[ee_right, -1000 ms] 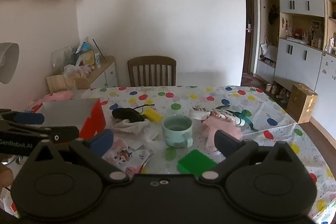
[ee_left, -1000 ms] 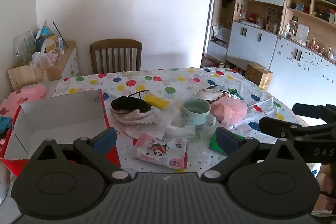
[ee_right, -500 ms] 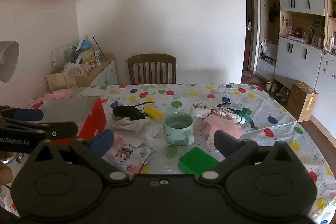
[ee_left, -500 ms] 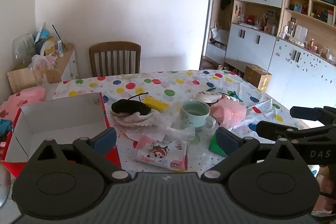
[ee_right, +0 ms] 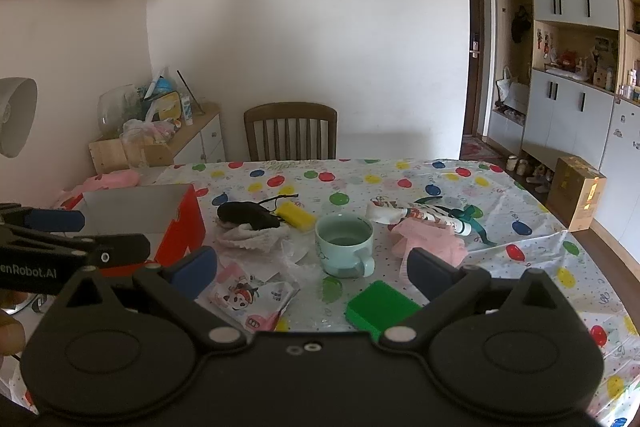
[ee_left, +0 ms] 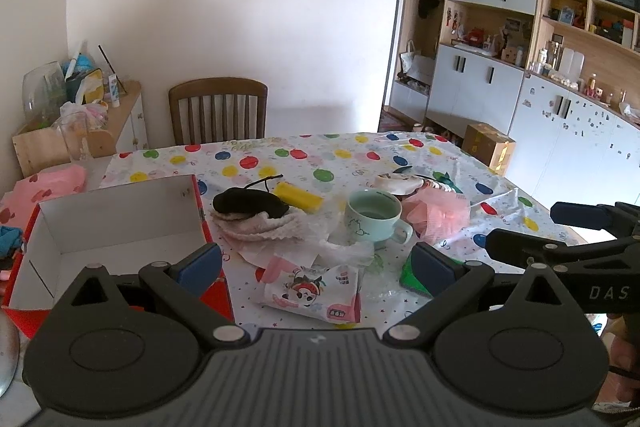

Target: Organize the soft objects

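Sorting has not begun: both the left gripper (ee_left: 316, 261) and right gripper (ee_right: 312, 267) hover agape and empty, so next comes reaching the tissue pack (ee_left: 314, 287) at twelve o'clock for the box (ee_left: 116, 227) at ten.

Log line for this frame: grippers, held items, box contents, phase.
left gripper: open, holds nothing | right gripper: open, holds nothing | red box: nothing visible inside | soft items on table | phase: pre-grasp

Both rigs are matte black plastic. The left hand-held gripper (ee_left: 316, 263) has blue pads on its fingers (ee_left: 199, 264), silver pivot screws, a ribbed top plate and two round discs. The right hand-held gripper (ee_right: 312, 265) matches it, with white "DAS" lettering on its side; the left one reads "enRobot.AI".
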